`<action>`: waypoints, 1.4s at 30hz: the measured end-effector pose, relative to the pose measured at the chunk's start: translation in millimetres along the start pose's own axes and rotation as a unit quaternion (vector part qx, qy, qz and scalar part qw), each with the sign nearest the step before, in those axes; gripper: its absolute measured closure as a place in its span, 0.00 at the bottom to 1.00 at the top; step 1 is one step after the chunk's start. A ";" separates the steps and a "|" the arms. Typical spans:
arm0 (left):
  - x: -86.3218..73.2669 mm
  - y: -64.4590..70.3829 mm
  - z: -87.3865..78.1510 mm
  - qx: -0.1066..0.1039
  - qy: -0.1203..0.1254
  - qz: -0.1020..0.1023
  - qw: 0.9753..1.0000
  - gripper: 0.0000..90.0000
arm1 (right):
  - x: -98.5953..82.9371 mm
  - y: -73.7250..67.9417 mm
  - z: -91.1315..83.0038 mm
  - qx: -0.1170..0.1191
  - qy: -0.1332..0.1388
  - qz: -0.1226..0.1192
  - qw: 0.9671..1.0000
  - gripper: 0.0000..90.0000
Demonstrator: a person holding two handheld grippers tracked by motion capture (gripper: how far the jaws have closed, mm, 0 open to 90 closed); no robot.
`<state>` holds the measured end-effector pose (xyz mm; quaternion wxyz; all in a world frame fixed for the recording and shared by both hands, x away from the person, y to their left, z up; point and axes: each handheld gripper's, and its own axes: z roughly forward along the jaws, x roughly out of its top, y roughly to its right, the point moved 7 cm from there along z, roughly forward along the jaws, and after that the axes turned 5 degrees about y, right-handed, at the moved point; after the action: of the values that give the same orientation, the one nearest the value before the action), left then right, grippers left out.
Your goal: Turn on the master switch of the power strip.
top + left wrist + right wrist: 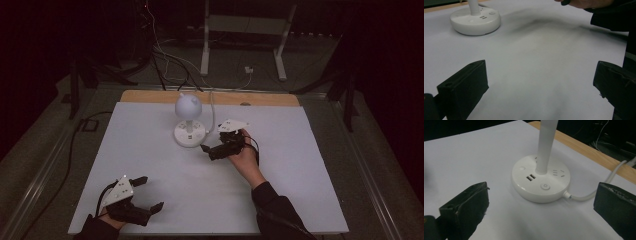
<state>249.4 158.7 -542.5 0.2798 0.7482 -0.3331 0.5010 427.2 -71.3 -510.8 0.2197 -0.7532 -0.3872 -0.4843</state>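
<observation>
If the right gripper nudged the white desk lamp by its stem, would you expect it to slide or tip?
The desk lamp probably slides or rocks rather than falling: its round base is wide and flat against the table. The rounded head sits high on a thin stem, so a high push could tip it. Its cord may drag and resist.

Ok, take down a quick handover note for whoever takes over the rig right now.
Left gripper: open, holding nothing, low over the near left corner of the white table sheet.
Right gripper: open, holding nothing, beside the white desk lamp with a round base and globe head, aimed at the base, not touching.
Lamp: upright at the far middle of the sheet, its white cable running off toward the wooden table edge.
Done: the right gripper is lined up near the base.
Left: probably closing in on the base, perhaps its round power button.
</observation>
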 end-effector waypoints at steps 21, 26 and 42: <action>-0.1 -0.5 -0.3 0.001 0.000 -0.001 1.000 0.00 | 1.2 6.5 26.4 -0.016 -0.004 0.014 1.000 0.00; -0.3 -0.6 -0.2 0.001 0.000 -0.001 1.000 0.00 | -0.4 9.4 31.2 -0.018 -0.009 0.022 1.000 0.00; -0.7 -0.8 -0.1 0.001 0.000 -0.003 1.000 0.00 | -0.2 9.4 35.5 -0.043 0.002 0.014 0.999 0.60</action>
<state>249.7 159.4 -543.2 0.2806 0.7496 -0.3306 0.5001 454.5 -52.0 -526.1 0.1945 -0.7661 -0.3552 -0.4991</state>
